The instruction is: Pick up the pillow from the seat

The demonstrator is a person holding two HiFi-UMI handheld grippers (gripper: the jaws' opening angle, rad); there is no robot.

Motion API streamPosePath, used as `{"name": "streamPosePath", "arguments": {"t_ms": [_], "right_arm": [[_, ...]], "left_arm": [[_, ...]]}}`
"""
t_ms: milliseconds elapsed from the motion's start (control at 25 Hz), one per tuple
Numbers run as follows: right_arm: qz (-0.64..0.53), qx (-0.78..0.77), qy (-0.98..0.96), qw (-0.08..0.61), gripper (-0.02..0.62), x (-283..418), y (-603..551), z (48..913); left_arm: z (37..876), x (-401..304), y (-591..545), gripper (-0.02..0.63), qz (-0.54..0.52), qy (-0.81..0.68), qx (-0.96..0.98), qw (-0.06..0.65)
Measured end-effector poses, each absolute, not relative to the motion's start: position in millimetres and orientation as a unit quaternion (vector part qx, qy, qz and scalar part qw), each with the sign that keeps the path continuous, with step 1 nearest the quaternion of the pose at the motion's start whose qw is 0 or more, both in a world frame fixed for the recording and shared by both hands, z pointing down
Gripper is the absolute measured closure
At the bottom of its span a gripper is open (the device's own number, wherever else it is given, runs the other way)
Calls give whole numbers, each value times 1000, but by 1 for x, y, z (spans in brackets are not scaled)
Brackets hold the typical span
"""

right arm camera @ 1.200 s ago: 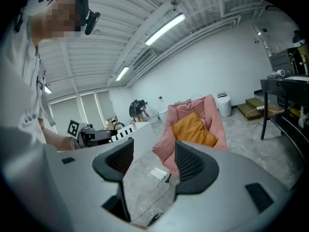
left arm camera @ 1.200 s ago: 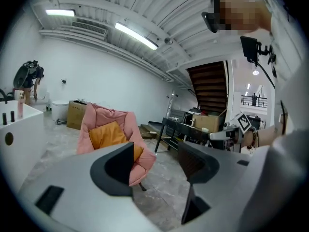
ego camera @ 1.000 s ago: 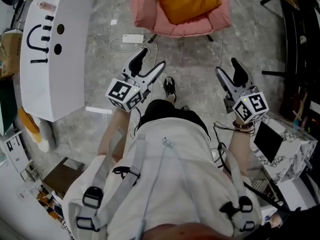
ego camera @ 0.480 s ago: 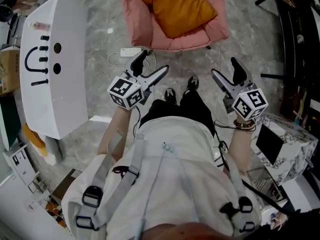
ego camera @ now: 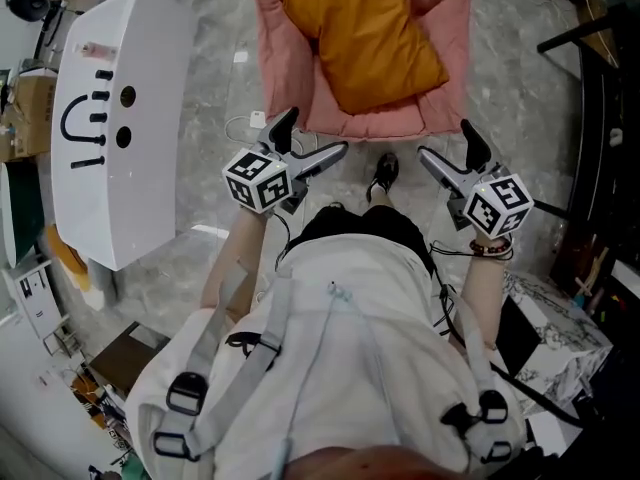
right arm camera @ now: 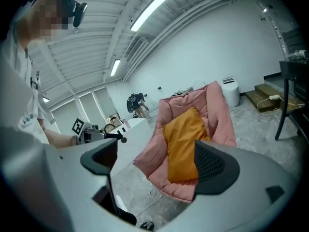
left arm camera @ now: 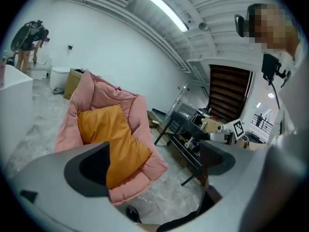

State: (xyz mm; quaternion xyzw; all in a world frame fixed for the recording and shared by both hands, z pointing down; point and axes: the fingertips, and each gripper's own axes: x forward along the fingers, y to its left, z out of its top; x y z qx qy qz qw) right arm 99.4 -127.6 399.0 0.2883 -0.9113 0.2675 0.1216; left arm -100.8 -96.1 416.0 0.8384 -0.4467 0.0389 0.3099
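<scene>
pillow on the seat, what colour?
Orange pillow on a pink padded seat; clearest in the head view.

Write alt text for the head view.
An orange fabric pillow lies on a pink padded chair, seen from above past a person in a white shirt. The left gripper and right gripper are held near the chair's front edge, jaws opening with nothing between them. A white rounded counter stands at left.

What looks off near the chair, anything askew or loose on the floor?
Nothing spilled or damaged. The orange pillow lies turned at an angle in the pink chair, not square to it. A white cable trails loose on the floor by the chair's front: a possible trip hazard.
</scene>
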Motion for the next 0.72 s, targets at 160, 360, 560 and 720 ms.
{"name": "streamPosePath", "arguments": {"t_ms": [160, 360, 560, 720], "right_arm": [[278, 278, -911, 122, 124, 115, -178, 401], [287, 260, -912, 134, 124, 131, -226, 404], [296, 224, -915, 156, 124, 109, -260, 418], [303, 207, -915, 169, 124, 93, -283, 431]], "left_arm": [[418, -92, -143, 44, 44, -462, 829, 311], [416, -80, -181, 44, 31, -477, 817, 323], [417, -74, -213, 46, 33, -475, 814, 332], [436, -87, -229, 46, 37, -486, 797, 356]]}}
